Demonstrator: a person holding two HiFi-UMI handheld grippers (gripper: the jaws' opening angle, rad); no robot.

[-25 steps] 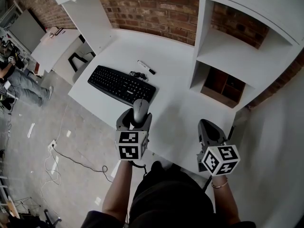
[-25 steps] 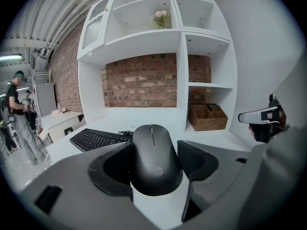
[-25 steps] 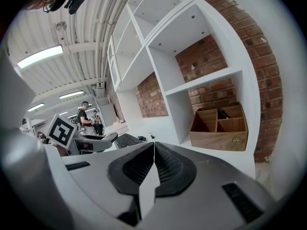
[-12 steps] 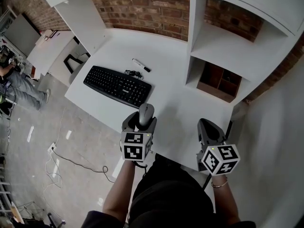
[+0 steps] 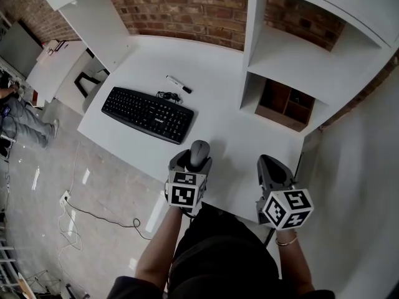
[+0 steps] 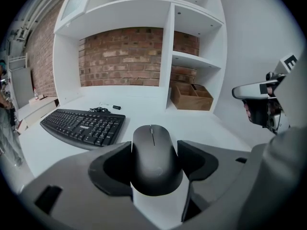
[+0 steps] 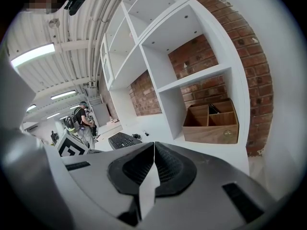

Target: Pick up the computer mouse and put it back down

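Note:
A dark grey computer mouse (image 6: 154, 157) sits clamped between the jaws of my left gripper (image 6: 156, 164), nose pointing away from me. From the head view the mouse (image 5: 198, 155) hangs over the front part of the white desk (image 5: 218, 92), right of the keyboard, held in the left gripper (image 5: 190, 164). My right gripper (image 5: 269, 170) hovers near the desk's front right edge, its jaws pressed together with nothing between them (image 7: 153, 171).
A black keyboard (image 5: 147, 114) lies on the desk's left half, with a marker (image 5: 175, 84) and a coiled cable (image 5: 166, 96) behind it. A wooden divided box (image 5: 283, 104) stands in the lower shelf cubby on the right. A person (image 5: 19, 114) stands far left on the floor.
The left gripper carried the mouse rightward and toward me, away from the keyboard's right end. The right gripper stayed where it was.

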